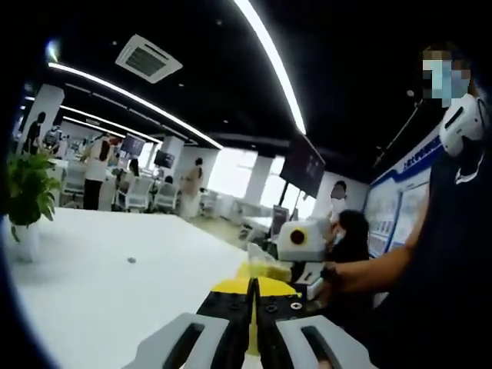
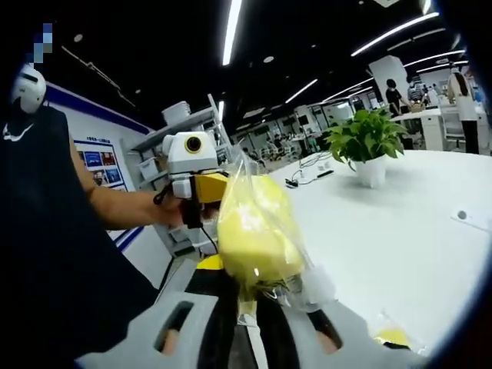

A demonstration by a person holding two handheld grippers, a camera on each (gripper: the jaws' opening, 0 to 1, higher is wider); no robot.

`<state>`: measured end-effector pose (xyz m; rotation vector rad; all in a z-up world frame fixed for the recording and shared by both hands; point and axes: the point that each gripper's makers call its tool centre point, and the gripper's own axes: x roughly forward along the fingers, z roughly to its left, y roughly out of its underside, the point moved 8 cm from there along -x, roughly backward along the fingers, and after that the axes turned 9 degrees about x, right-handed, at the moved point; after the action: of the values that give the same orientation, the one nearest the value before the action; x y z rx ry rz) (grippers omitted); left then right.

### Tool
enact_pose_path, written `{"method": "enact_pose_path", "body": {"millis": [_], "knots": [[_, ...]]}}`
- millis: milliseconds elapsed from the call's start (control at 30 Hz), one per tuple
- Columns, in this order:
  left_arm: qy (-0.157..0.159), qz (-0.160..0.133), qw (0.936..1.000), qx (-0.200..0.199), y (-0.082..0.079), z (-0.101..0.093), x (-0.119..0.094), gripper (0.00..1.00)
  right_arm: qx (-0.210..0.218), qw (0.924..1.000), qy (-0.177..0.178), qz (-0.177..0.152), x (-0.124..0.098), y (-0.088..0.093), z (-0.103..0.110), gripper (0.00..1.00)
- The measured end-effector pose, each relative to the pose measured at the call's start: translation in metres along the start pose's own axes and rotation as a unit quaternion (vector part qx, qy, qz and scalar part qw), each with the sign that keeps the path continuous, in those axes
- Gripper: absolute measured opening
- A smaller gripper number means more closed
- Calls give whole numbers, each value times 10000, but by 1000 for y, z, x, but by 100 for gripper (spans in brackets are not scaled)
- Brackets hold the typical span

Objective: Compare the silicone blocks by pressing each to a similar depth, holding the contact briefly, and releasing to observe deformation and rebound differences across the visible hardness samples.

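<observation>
Right claw (image 2: 247, 307) clamping yellow bag (image 2: 257, 231), table edge (image 2: 430, 338) beside

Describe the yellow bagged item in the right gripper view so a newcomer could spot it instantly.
Start at the big white table with the potted plant. Nearer the camera, the right claw is shut on the neck of a clear plastic bag. It holds soft-looking yellow pieces and stands upright above the jaws, unlike the hard yellow-and-white left claw behind it.
</observation>
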<state>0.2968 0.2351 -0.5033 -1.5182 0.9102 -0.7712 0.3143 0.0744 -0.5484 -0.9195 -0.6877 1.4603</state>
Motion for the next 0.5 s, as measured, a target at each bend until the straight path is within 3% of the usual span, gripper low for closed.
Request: {"method": "enact_pose_path", "body": {"millis": [300,500], "knots": [[20,38,9999,-98,3,1,-13,0,-68,10000,-3,-59,10,5,4,3],[-8,66,9999,117,3,-2,-13,0,-142,9999,7,-25,12,5,4,3]]}}
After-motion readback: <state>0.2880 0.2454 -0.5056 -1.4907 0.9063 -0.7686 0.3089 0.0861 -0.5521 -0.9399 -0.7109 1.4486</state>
